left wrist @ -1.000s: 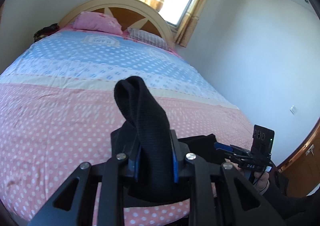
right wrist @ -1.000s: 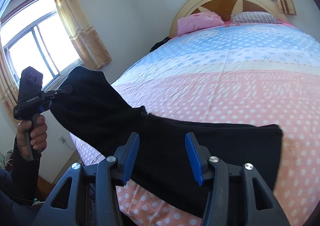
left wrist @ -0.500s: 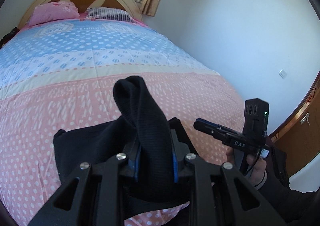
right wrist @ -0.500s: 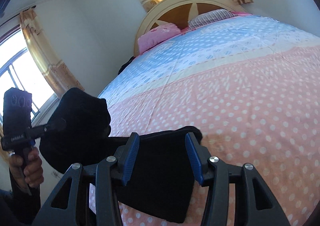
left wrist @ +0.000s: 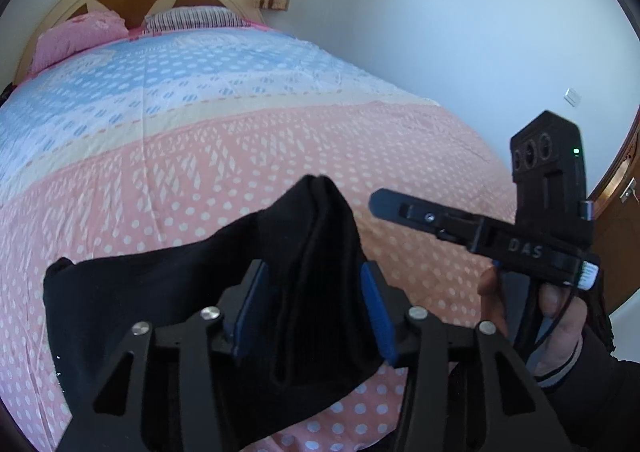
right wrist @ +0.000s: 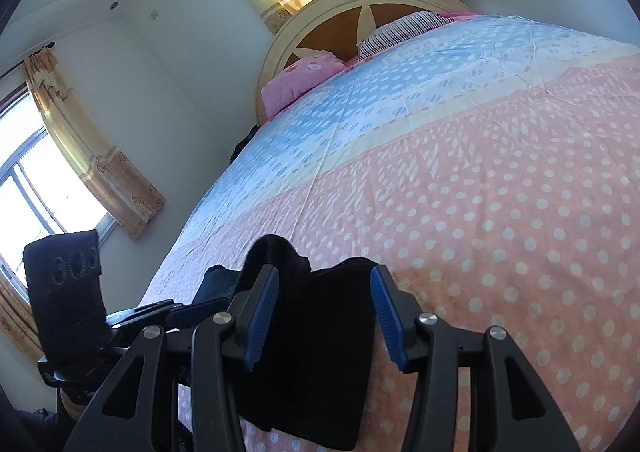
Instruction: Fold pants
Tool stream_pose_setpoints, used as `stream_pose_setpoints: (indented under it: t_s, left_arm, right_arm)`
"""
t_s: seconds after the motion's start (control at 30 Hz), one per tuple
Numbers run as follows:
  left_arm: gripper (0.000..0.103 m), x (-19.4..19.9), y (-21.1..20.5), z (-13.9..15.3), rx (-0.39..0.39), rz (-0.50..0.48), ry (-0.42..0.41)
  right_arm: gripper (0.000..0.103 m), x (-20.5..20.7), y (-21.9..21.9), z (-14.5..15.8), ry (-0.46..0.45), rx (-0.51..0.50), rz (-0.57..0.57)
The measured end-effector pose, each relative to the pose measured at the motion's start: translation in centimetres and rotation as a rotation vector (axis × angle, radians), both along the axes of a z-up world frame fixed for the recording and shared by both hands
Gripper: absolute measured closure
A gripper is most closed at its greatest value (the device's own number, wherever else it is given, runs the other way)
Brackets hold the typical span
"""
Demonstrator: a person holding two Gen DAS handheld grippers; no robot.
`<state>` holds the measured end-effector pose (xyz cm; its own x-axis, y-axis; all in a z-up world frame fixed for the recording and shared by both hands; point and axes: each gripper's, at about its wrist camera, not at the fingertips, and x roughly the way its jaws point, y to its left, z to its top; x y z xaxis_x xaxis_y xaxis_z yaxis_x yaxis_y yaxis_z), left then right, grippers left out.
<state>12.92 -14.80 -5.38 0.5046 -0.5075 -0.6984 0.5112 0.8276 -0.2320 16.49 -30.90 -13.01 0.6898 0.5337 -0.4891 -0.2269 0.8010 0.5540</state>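
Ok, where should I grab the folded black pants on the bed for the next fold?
Probably take the black knit pants by the raised end standing between the opening left gripper's pads, coming from the near bed edge; the rest lies flat on the pink dotted bedspread.

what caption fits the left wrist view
Left gripper opening around black pants folded on the polka-dot bed.

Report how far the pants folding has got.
Done: the black pants lie doubled over on the pink dotted bedspread. In hand: the left claw is opening, with a raised fold of cloth between its pads. The right claw stands open over the bundle. Left: dropping that fold flat and tidying.
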Motion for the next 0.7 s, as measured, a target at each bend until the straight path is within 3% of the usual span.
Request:
stream_pose_setpoints:
  t_s: [0.17,0.3,0.43,0.57,0.7]
  left_arm:
    - [0.032,-0.8,3.0,1.1,0.028,0.094,-0.102]
    - [0.028,-1.0,6.6,-0.1,0.138,0.247,-0.161]
    - [0.027,0.1,9.8,-2.4,0.195,0.366,-0.127]
    - [0.023,0.8,11.5,-4.4,0.247,0.430,-0.107]
    - [0.014,1.0,12.2,-6.6,0.281,0.436,-0.071]
  right_arm:
    - [0.053,-0.5,-0.2,0.5,0.012,0.016,-0.017]
    - [0.053,-1.8,1.5,1.8,-0.005,-0.012,0.035]
    - [0.053,-3.0,4.6,1.8,0.018,-0.125,0.112]
    - [0.053,-3.7,6.1,0.4,0.062,-0.151,0.216]
    - [0.053,-3.3,5.5,-2.1,0.140,-0.241,0.162]
